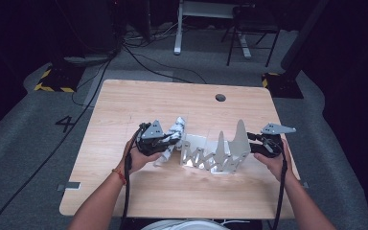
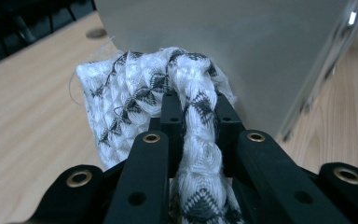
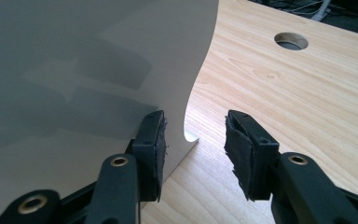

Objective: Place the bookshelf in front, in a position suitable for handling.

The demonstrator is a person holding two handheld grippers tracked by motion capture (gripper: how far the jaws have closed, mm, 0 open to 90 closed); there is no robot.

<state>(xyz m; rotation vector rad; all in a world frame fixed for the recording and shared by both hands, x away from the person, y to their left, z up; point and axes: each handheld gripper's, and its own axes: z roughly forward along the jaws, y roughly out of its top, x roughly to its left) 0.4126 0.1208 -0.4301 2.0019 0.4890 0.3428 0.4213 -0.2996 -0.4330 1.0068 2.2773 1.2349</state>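
**Getting the sock onto the metal rack**

Our left hand-held gripper [image 2: 196, 116] is squeezed shut on a rolled sock [image 2: 168, 93]. The sock is soft and bumpy, white knit with small dark diamond shapes, and it sits just at the left end of the metal rack [image 1: 220, 153], at about 9 o'clock from it. Our right hand-held gripper [image 3: 193, 140] is wide open and holds nothing. One pad rests by the flat end wall of the rack, at 3 o'clock from the rack's middle.

We think the sock should go in between the rack's tall pointed fins. To do that well, we keep the squeeze gentle but firm, because the knit is squashy and can slip. We lift the sock over the first fin, not into it. We steady the rack with the right side so it does not slide on the smooth wooden tabletop [image 1: 139, 100]. The rack is thin, shiny grey metal with wavy cut edges.
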